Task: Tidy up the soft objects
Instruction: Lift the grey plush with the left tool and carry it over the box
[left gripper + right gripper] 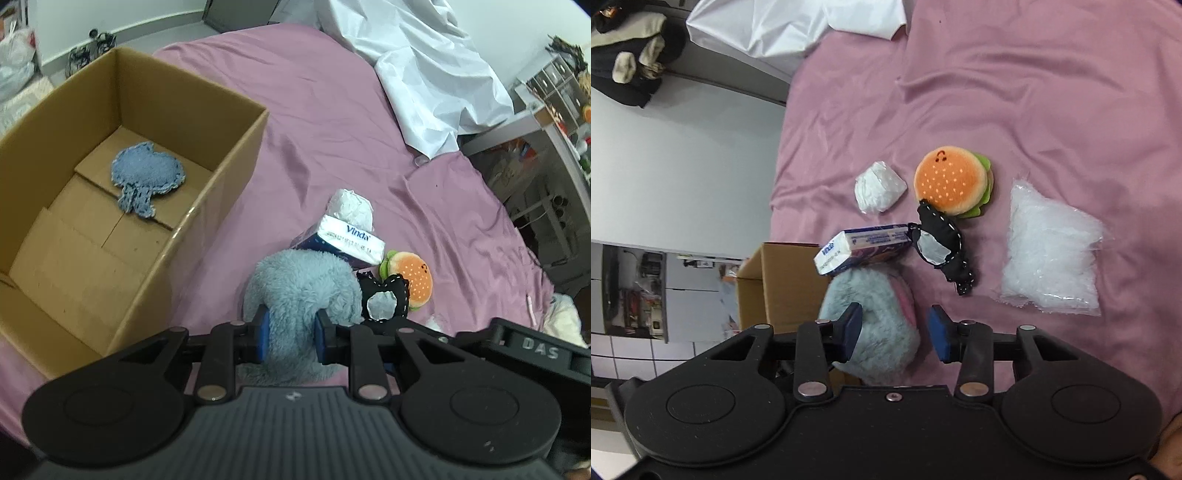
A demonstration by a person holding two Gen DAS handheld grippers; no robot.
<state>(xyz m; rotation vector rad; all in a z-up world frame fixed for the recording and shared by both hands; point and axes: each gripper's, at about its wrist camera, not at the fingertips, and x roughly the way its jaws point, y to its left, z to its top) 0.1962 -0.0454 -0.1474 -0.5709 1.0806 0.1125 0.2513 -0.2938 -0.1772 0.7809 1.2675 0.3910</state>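
My left gripper (291, 338) is shut on a fluffy grey-blue plush (303, 288), held just above the pink bed right of the cardboard box (236, 155). A blue knitted pad (146, 177) lies inside the box. Beyond the plush lie a Vinda tissue pack (347, 240), a black stitched pouch (384, 299) and a plush burger (412, 280). My right gripper (895, 334) is open, its jaws either side of the same grey plush (871, 317). The right wrist view also shows the burger (951, 184), the pouch (942, 251), the tissue pack (860, 249), a white wad (879, 188) and a clear bag of white stuffing (1049, 258).
A white sheet (417, 66) is heaped at the far side of the bed. Shelves and clutter (554, 122) stand to the right off the bed. The pink bed cover (1034, 92) stretches beyond the objects. The bed edge and floor (683, 166) show at the left of the right wrist view.
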